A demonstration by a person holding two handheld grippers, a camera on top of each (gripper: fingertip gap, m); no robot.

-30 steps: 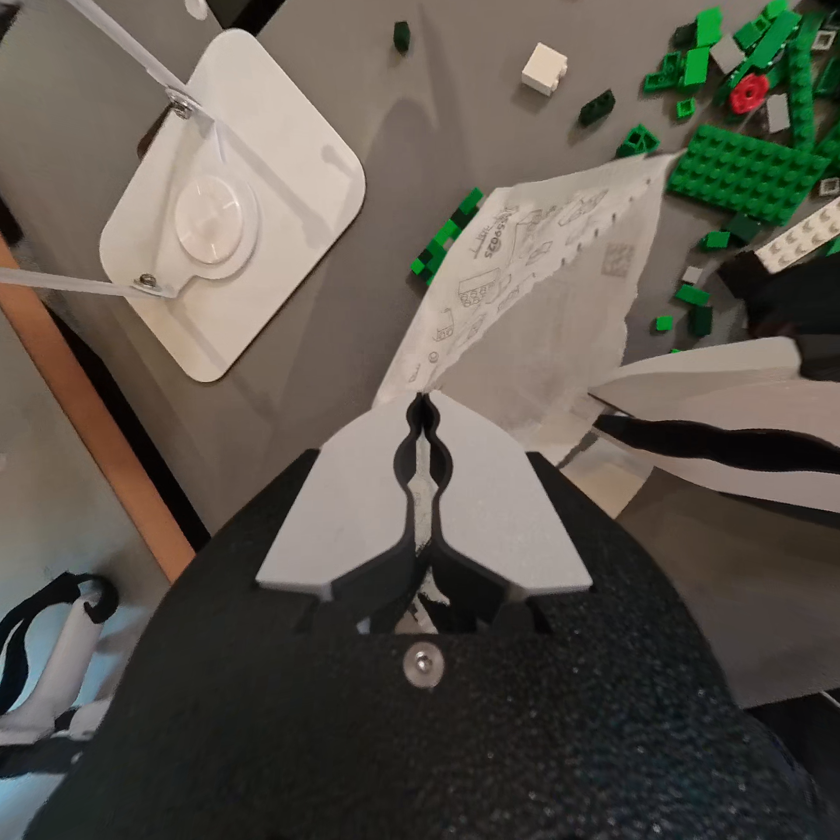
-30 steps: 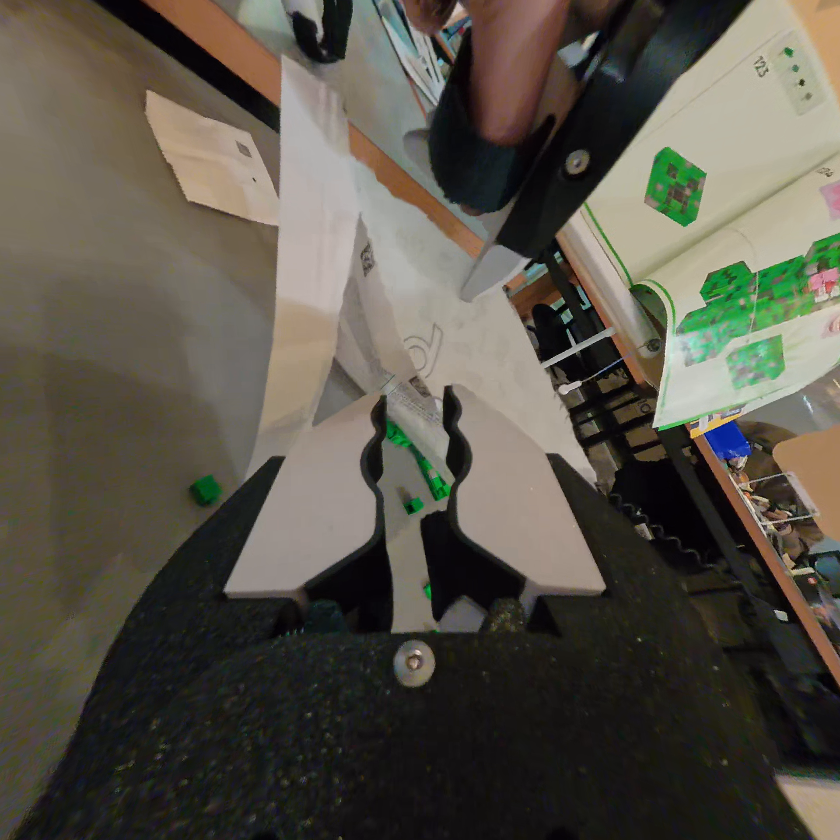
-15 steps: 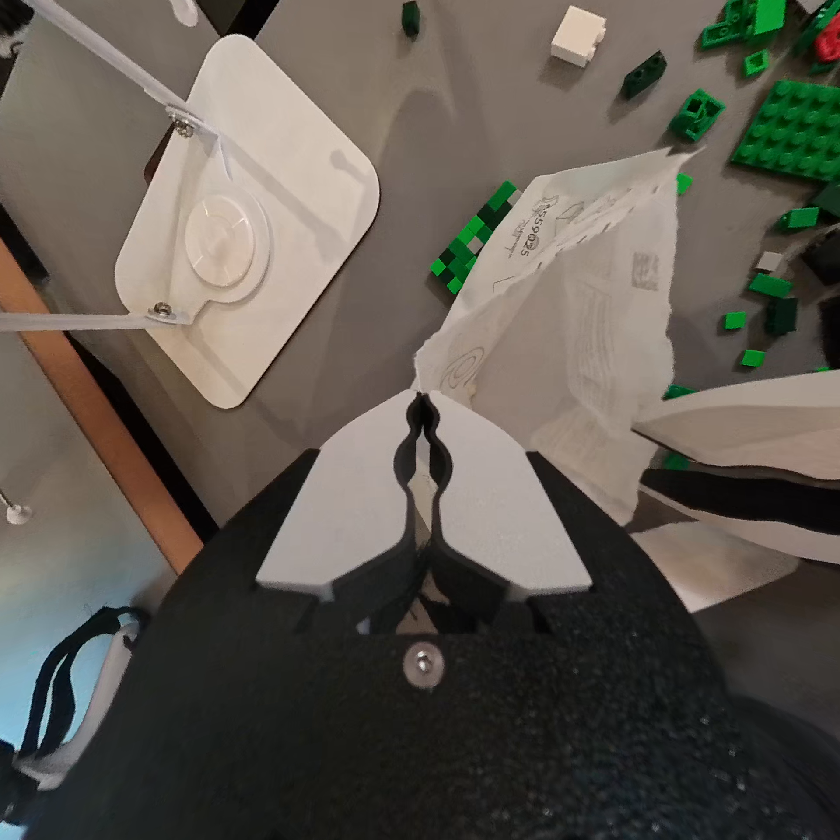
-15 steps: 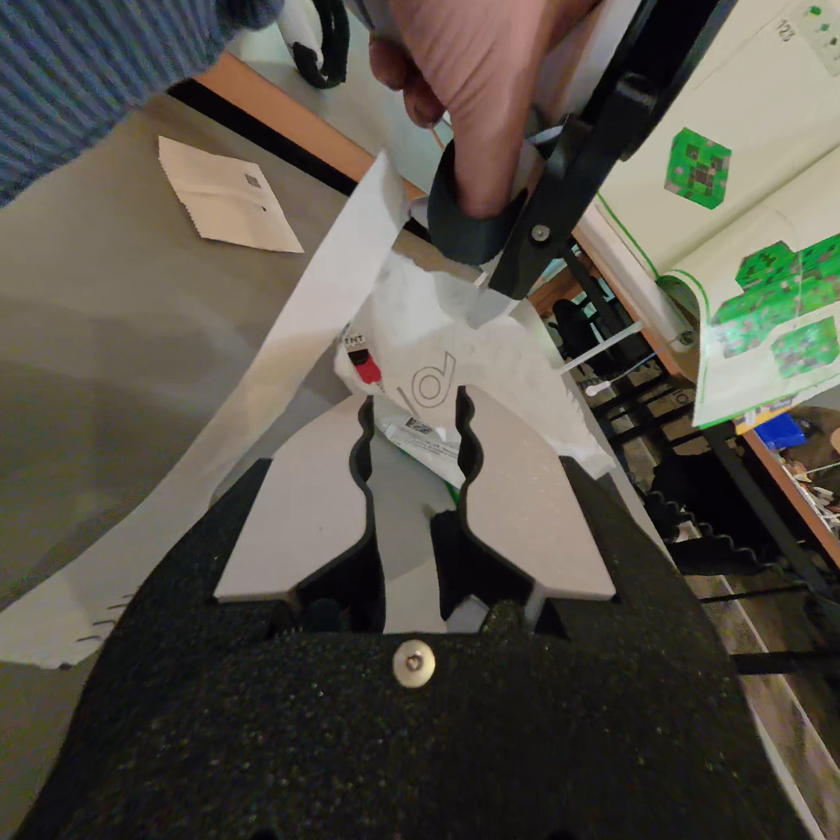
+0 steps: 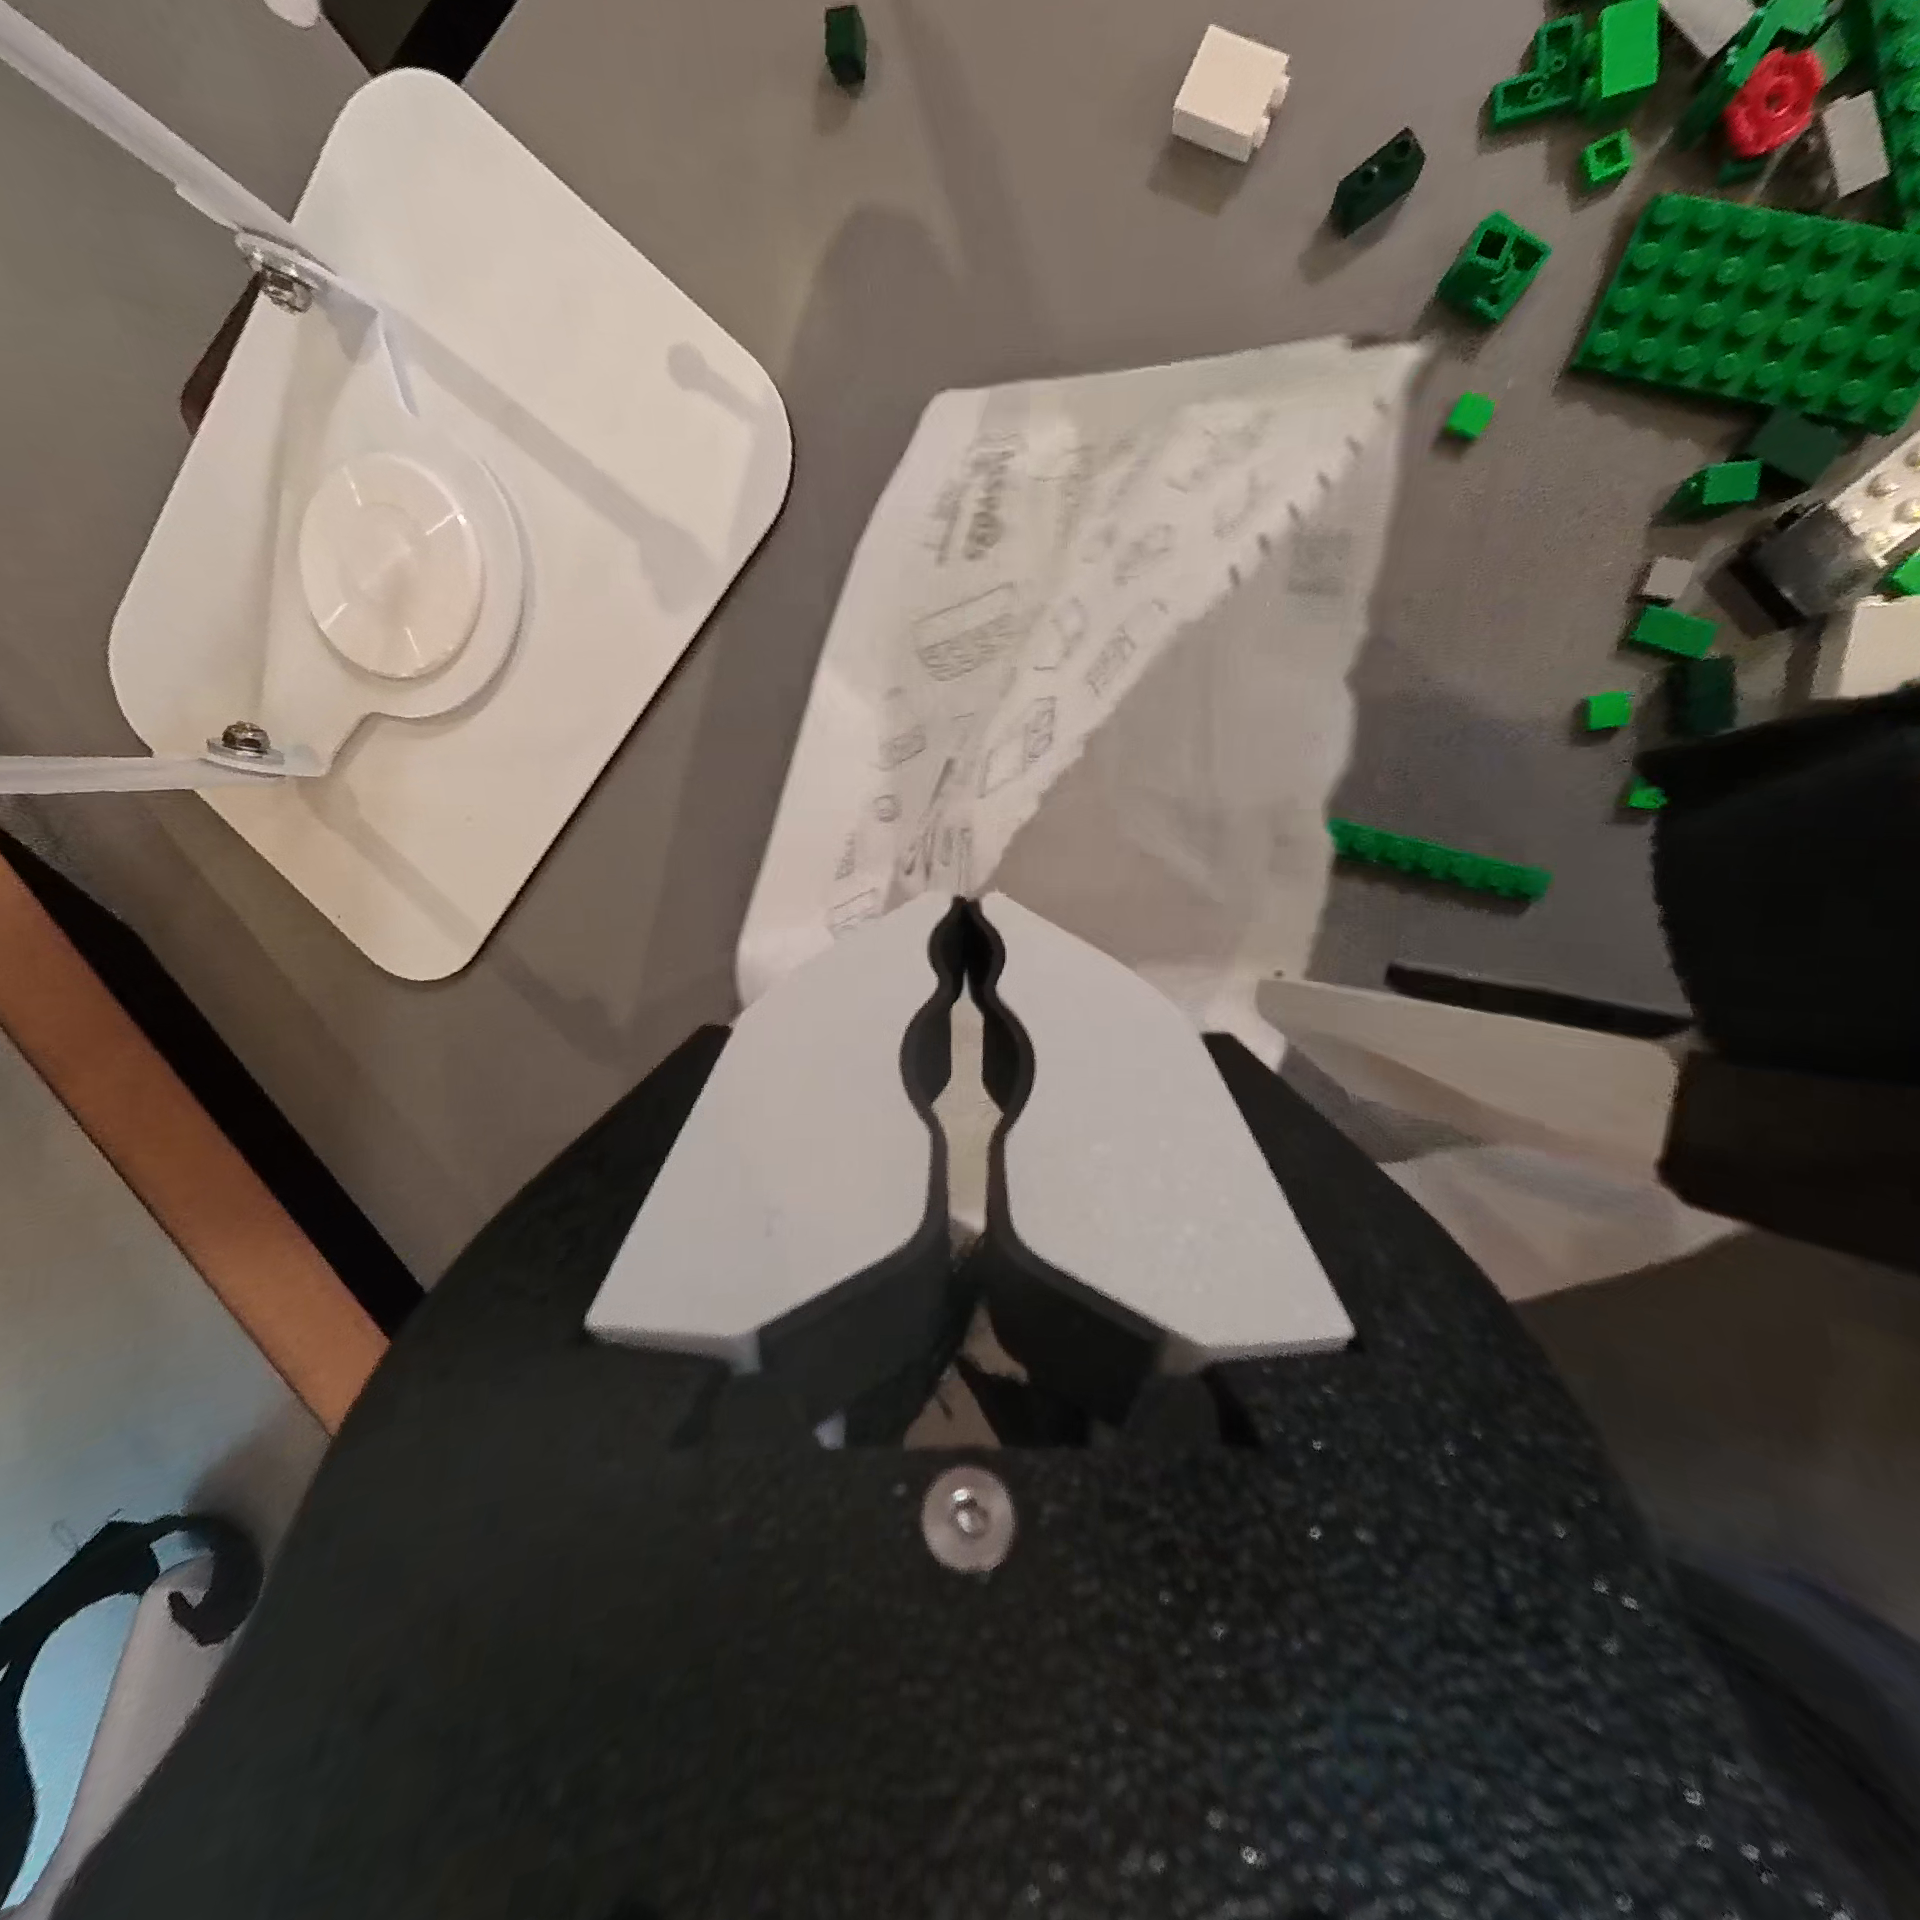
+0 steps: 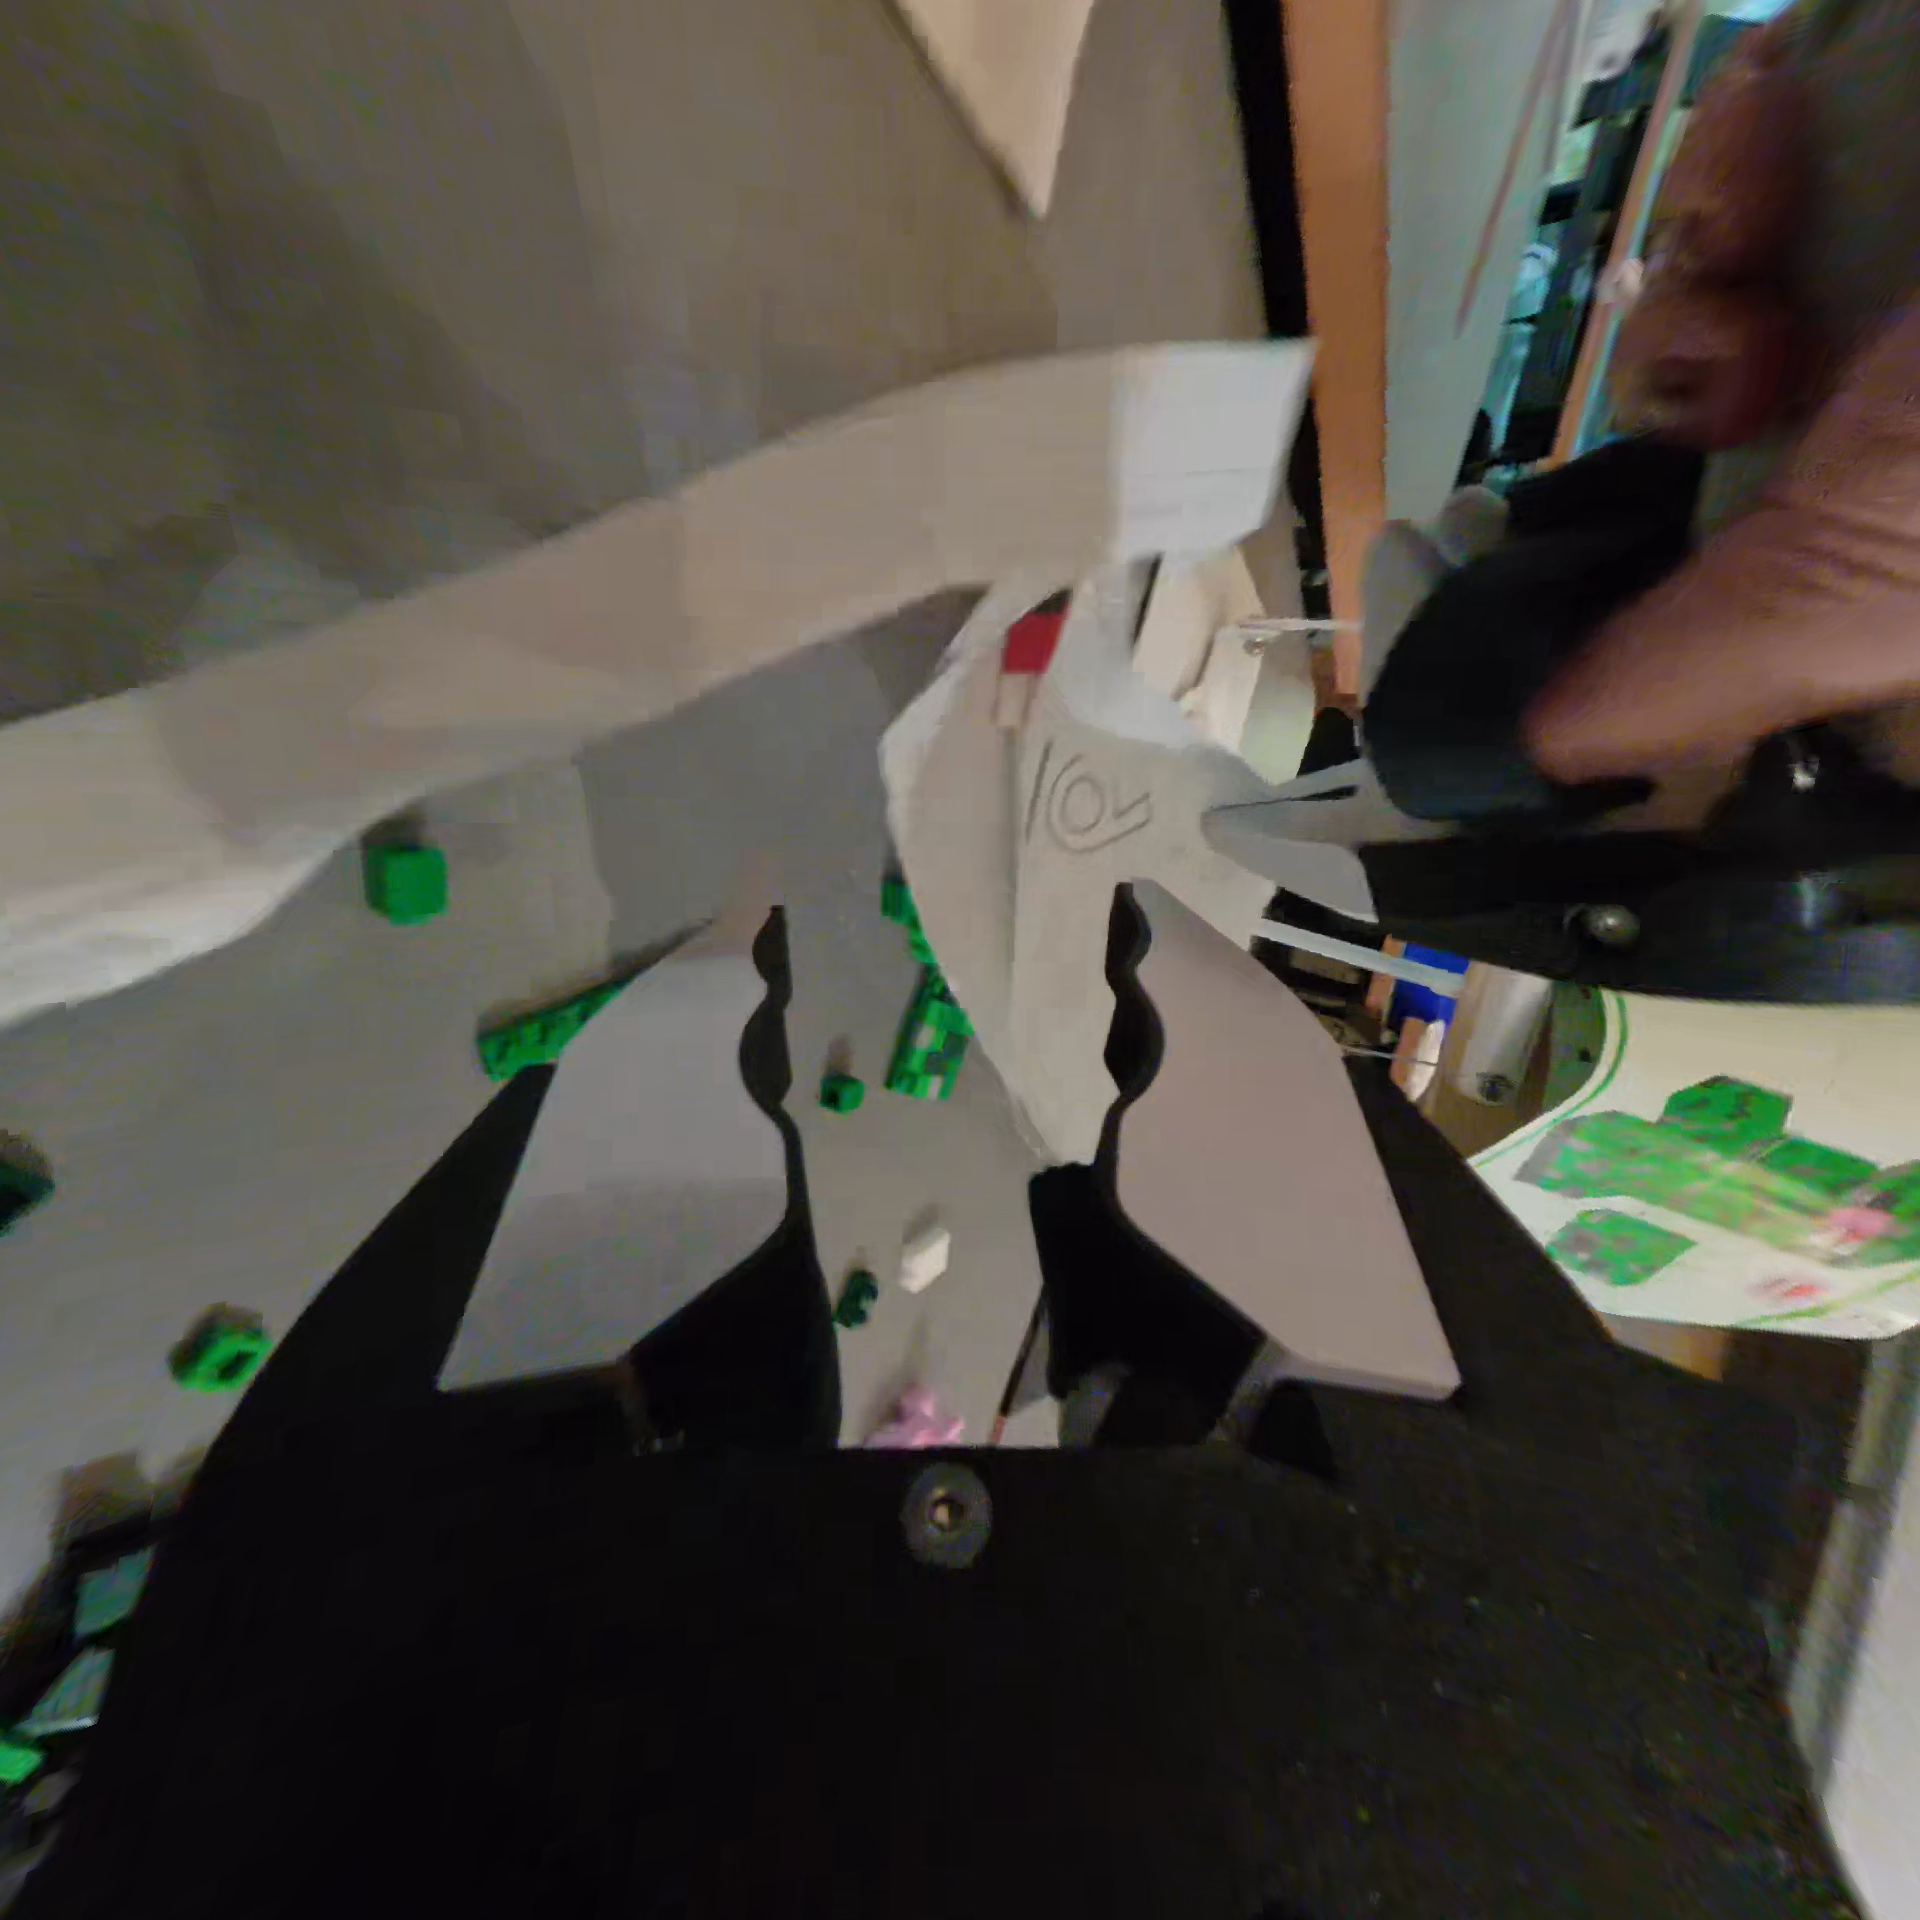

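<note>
While gripper-pinched (image 5: 964, 914), crinkly serrated paper bag (image 5: 1143, 644).

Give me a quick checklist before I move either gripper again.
1. Left gripper shut on the paper bag: ok.
2. Right gripper open, holding nothing: ok.
3. Bag lifted off the grey table: ok, it hangs from the left gripper in the right wrist view.
4. Bag emptied: cannot tell, its inside is hidden.
5. Green bricks on the table below the right gripper: not ok, loose pieces are scattered there.
6. White stand base apart from the bag: ok.
</note>
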